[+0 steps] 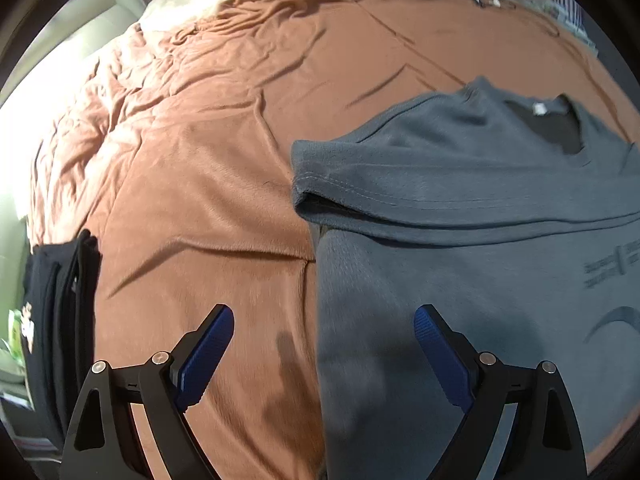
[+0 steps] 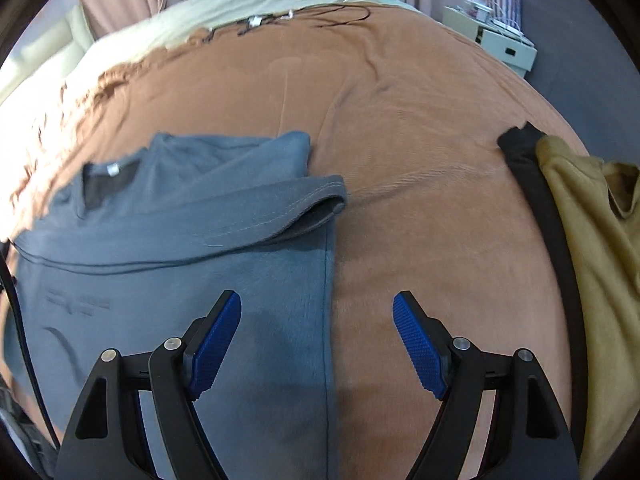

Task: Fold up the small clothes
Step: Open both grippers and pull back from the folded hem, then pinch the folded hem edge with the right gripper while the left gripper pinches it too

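Grey t-shirt (image 1: 460,208) lies flat on the bed, on an orange-brown blanket (image 1: 208,184). Both sleeves folded in across the chest; collar faces the far end, white neck label showing. Faint dark print on the chest, too blurred to read. Lower hem cut off by the frame in both views, so the shirt's full length can't be seen.

Left hand-held gripper (image 1: 324,356) hovers over the shirt's left side edge, jaws spread wide, grasping nothing. Right hand-held gripper (image 2: 317,344) hovers over the shirt's right side edge, likewise spread and empty. Contact with the fabric can't be told.

Folded black garment (image 1: 60,320) at the left edge of the bed, partly cropped. Mustard-yellow garment (image 2: 592,280) over a black one (image 2: 536,184) at the right edge, cut off. Cables (image 2: 280,20) near the far end of the blanket.
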Demonstrator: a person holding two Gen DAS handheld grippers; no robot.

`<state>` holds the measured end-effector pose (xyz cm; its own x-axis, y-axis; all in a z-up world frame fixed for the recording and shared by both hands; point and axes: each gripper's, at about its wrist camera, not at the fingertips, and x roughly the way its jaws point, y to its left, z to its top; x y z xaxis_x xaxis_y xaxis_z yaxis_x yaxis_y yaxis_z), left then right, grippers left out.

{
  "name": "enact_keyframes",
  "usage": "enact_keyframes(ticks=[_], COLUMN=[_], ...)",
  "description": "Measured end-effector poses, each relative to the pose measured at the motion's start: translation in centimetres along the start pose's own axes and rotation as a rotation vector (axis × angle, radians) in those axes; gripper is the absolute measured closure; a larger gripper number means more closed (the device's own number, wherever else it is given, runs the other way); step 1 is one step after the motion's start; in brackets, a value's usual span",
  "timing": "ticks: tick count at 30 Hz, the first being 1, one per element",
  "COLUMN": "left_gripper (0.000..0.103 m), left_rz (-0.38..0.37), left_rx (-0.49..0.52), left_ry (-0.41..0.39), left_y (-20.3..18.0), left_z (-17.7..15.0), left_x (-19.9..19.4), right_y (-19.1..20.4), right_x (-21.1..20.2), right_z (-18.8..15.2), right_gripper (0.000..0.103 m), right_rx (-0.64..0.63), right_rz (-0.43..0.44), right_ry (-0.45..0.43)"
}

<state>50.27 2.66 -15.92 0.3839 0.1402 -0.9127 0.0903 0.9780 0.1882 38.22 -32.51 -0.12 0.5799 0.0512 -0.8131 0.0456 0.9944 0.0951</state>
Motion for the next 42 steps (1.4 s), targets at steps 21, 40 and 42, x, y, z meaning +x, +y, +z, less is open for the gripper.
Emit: enact_keyframes(ticks=[21, 40, 42], left_gripper=[0.021, 0.039, 0.044], left_rz=[0.041, -0.158, -0.171], left_rx=[-0.108, -0.166, -0.148], left_ry=[-0.042, -0.117, -0.115], left_y=[2.0, 2.2, 1.8], left_z=[8.4, 10.5, 10.8], left_x=[4.8, 4.8, 5.0], right_y=[-0.1, -4.0, -3.7], right_x=[6.6, 7.5, 7.7], right_z=[5.5, 5.4, 5.6], right_gripper=[0.052, 0.063, 0.063], right_rx=[0.046, 0.174, 0.165], right_rz=[0.005, 0.150, 0.149], right_ry=[-0.066, -0.096, -0.094])
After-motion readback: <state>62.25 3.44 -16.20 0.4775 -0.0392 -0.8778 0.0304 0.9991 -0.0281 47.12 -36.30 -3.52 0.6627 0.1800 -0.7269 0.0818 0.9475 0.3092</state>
